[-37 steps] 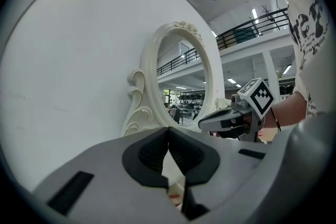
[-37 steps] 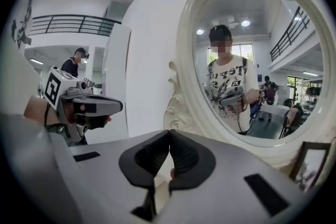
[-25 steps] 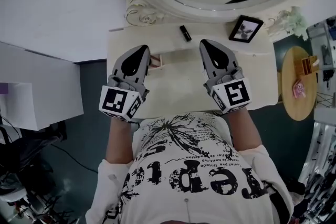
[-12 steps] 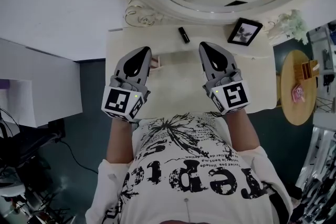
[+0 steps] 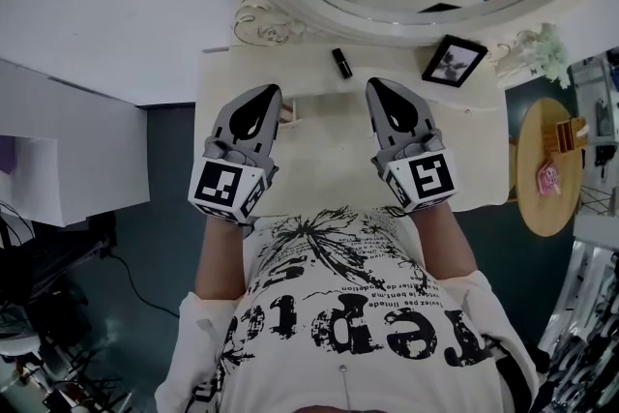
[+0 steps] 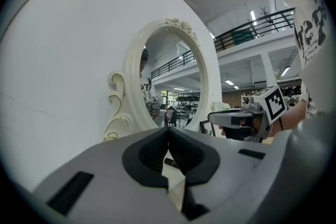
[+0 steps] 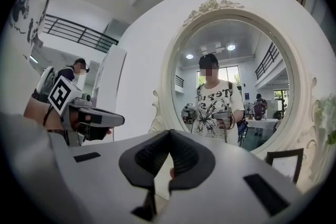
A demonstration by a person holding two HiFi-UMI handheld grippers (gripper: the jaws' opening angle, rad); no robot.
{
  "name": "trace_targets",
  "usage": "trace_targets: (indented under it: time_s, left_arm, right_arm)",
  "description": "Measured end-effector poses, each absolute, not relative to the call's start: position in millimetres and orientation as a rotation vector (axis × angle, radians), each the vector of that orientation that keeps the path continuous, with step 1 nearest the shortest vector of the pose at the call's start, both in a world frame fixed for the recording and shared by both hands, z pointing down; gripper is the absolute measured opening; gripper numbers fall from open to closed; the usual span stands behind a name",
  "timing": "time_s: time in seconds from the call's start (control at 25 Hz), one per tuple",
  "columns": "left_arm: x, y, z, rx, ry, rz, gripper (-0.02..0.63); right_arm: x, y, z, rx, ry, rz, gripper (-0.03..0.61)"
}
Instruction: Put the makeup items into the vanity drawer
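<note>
The left hand-held gripper and right hand-held gripper stay pressed together, empty, hardly shifted above the tabletop. The black lipstick lies where it did.

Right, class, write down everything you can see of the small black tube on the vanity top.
The small black tube is a short, dark cylinder, plastic by its look, possibly a lipstick; any label is too small to read. It lies on its side, slightly slanted, on the cream vanity top, just in front of the mirror's carved white frame and left of the black picture frame. Only the top touches it; nothing else is in contact with it.
</note>
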State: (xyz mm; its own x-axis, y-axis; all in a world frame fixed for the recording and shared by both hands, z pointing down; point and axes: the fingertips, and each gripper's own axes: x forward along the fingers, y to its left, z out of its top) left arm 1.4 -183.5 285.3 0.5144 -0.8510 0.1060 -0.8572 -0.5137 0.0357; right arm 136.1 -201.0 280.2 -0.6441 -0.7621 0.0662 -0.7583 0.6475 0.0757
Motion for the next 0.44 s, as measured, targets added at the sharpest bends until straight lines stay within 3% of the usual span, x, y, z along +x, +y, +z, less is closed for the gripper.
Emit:
trace_targets:
  time_s: [0.44]
  left_arm:
    - [2.8, -179.5, 288.3, 2.666, -1.488, 0.119, 0.014]
  right_arm:
    - [130.8, -195.9, 276.1, 1.280, -2.782, -0.093, 0.012]
